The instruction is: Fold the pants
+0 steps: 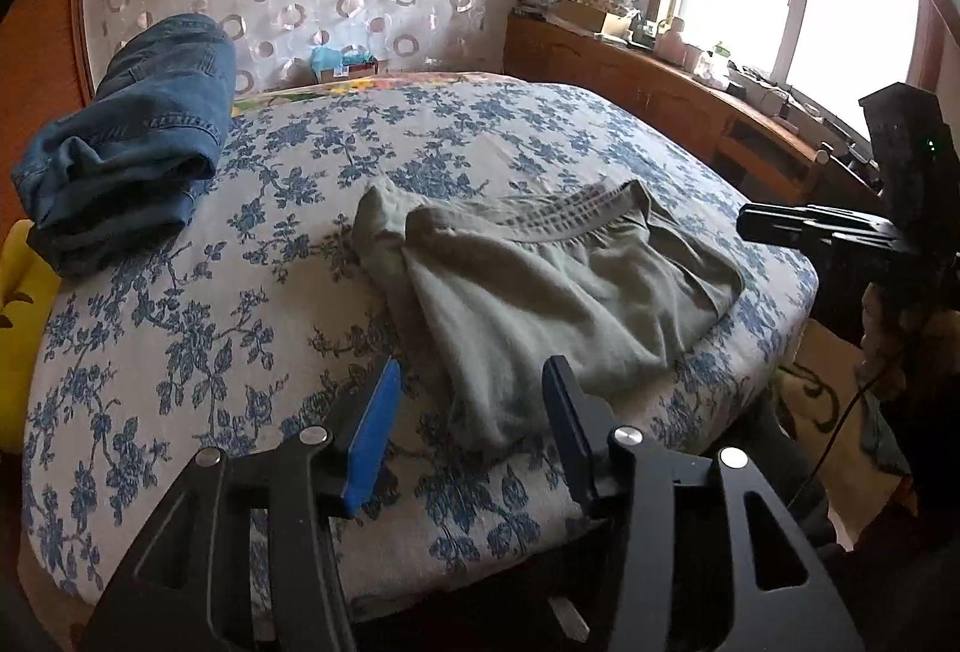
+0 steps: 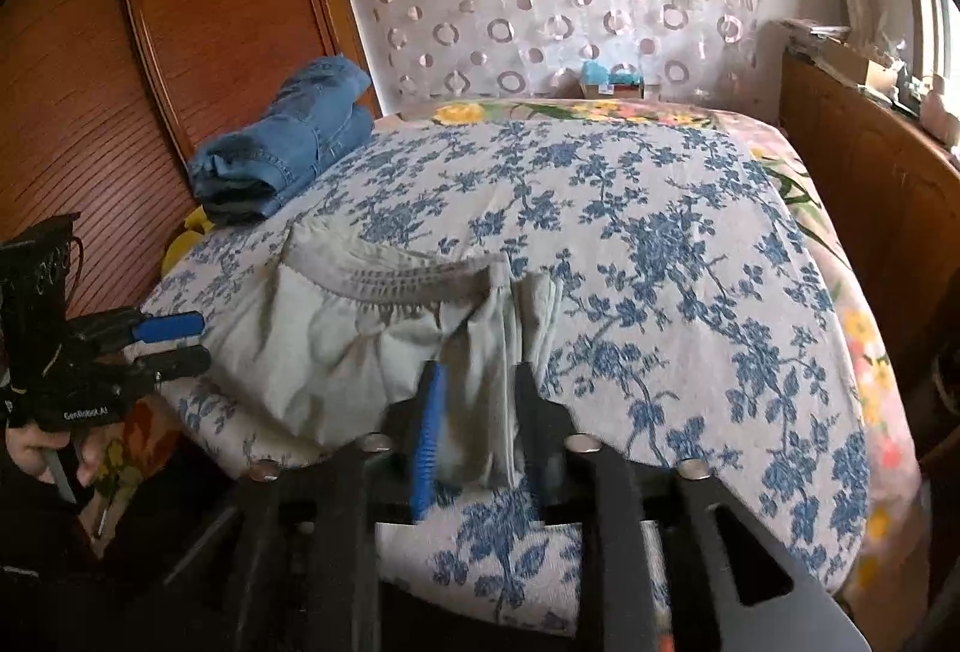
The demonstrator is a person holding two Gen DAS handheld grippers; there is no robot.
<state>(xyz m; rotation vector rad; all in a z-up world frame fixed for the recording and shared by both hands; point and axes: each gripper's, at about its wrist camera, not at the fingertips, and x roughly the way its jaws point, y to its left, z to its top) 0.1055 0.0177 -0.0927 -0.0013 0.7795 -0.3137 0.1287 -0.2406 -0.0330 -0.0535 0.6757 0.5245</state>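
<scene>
Grippers, left (image 1: 474, 382) and right (image 2: 477, 382), tilted downward, jaws parted and empty, above soft, folded grey-green pants (image 1: 540, 280).

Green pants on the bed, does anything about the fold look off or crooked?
Yes. The green pants are folded unevenly: one layer sticks out at the left, the waistband curves, and the near edge is rumpled on the bedspread.
</scene>
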